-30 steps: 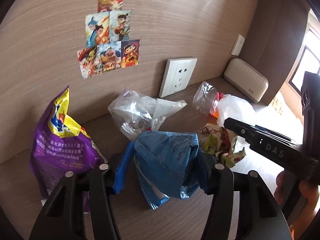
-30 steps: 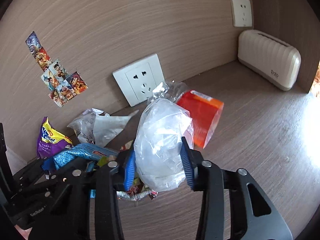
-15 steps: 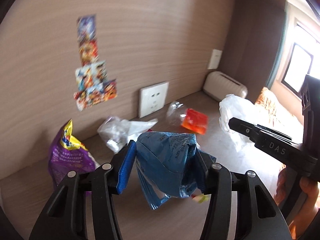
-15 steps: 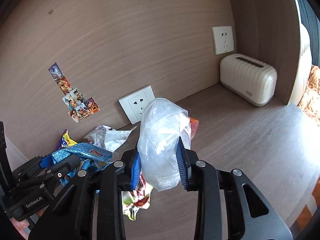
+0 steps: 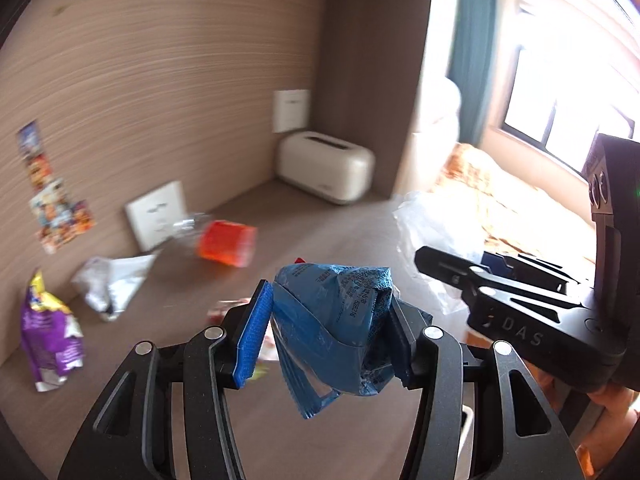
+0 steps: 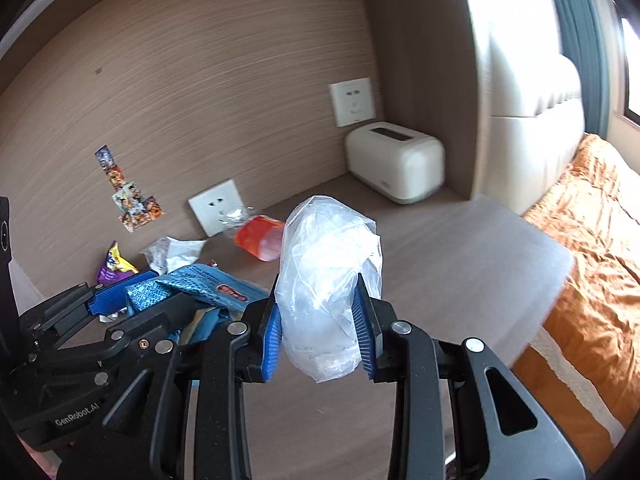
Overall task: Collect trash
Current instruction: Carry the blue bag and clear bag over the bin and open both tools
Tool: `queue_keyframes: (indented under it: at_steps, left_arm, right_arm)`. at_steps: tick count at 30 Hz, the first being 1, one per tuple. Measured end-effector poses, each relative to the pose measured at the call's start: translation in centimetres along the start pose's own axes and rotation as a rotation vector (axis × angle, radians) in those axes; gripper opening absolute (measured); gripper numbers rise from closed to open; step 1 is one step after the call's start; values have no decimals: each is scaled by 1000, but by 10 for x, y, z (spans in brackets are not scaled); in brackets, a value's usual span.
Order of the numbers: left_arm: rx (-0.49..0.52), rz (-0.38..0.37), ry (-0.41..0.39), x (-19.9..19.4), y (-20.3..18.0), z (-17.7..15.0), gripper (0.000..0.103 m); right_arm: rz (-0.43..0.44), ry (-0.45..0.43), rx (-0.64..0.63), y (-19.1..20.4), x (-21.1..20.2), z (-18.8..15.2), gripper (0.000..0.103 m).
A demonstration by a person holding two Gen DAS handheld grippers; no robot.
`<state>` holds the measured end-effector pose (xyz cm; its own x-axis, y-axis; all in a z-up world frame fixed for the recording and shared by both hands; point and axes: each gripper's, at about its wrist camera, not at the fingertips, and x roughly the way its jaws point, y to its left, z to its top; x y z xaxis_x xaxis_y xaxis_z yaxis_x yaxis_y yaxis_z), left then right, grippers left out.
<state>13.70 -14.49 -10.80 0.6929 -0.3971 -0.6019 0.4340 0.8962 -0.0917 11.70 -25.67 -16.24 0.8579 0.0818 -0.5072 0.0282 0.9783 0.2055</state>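
Note:
My left gripper [image 5: 326, 324] is shut on a crumpled blue wrapper [image 5: 336, 320] and holds it above the wooden desk [image 5: 304, 232]. It also shows in the right wrist view [image 6: 200, 284]. My right gripper [image 6: 318, 328] is shut on a clear plastic bag [image 6: 328, 272], held up beside the left gripper; the bag shows pale in the left wrist view [image 5: 432, 232]. On the desk lie a purple snack bag [image 5: 48, 336], a white crumpled bag [image 5: 112, 284] and an orange packet in clear plastic [image 5: 224, 238].
A cream box-shaped device [image 5: 326, 166] stands in the far desk corner under a wall socket [image 5: 291, 110]. Another socket [image 5: 157, 214] and stickers [image 5: 52, 200] are on the wall. A bed with orange cover [image 6: 592, 248] lies right of the desk edge.
Both grippers have lifted and pulled back from the desk with their trash, turning right toward the bed and window. The litter on the desk now looks smaller and farther.

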Motion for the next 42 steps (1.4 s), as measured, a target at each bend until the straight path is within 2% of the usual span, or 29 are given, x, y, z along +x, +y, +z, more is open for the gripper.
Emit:
queue_keyframes:
  at_steps: [9,20,28,39,40,41,42]
  left_arm:
    - [136,-154,40,22,-103,-10,52]
    - [258,-290,179,72,-197,-57,52]
    - [353,-379,329,134,-252,-123,52]
    - [482,-486,527,243,-302,-252,52]
    - [484,-489,536,249,-303,-258,52]
    - [491,-498,560,262,-306,-271,59]
    - [499,-505,577,269,-306,-278,69]
  right_arm:
    - [-137,18,97,-82,-46,-40,34]
    - [-303,86,227,-166,-77,-106,34]
    - [-388,173,341,-220,-74,-175,34]
    - [-428,335,485,-294,-8,-290,34]
    - [-420,348,493,-299,-1,-300,36]
    - [-415,374,496,-303,9,-311,40]
    - [-411,402,495,-306,17,-321,61]
